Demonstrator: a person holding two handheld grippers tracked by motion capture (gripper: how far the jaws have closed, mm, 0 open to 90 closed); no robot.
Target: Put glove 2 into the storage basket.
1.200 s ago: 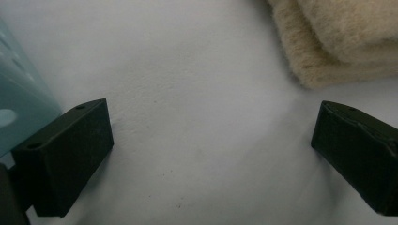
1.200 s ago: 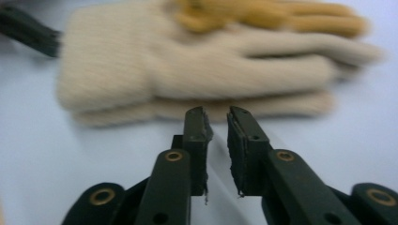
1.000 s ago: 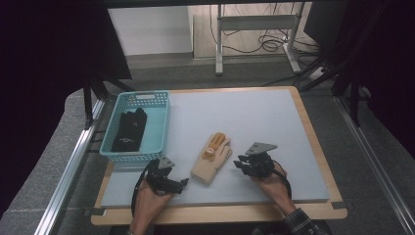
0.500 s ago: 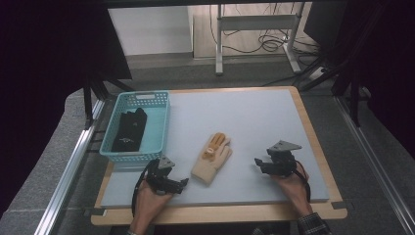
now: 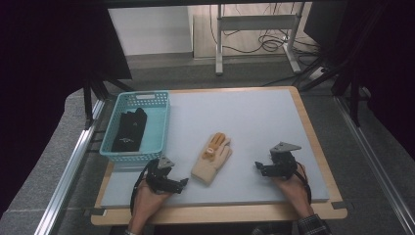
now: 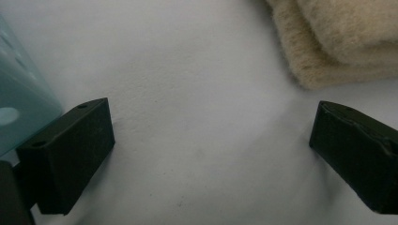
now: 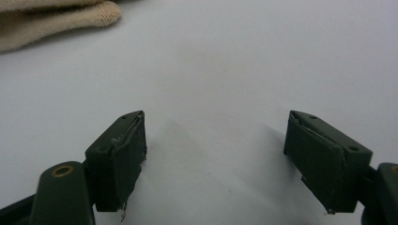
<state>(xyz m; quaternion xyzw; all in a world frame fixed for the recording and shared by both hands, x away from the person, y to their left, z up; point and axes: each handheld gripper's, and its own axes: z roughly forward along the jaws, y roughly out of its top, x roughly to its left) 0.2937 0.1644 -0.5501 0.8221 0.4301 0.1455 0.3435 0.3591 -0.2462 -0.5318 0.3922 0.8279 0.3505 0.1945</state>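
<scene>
A cream knit glove [image 5: 212, 157] with orange fingertips lies flat on the grey mat near the front, between both hands. My left gripper [image 5: 177, 184] rests on the mat just left of the glove's cuff, jaws wide open and empty; the left gripper view has the cuff [image 6: 338, 42] at upper right, apart from the jaws. My right gripper [image 5: 262, 168] sits on the mat to the glove's right, open and empty. The right gripper view catches a glove finger [image 7: 56, 21] at upper left. A black glove [image 5: 129, 129] lies inside the teal basket [image 5: 161, 129].
The teal basket stands at the mat's left edge, its corner [image 6: 19, 103] close beside my left gripper's jaw. The grey mat [image 5: 254, 122] lies on a wooden board [image 5: 313, 132]. Metal rails run along both sides of the table.
My right gripper has drawn away from the cream glove, moving right and slightly toward the front edge. The left gripper and the glove have stayed put.
</scene>
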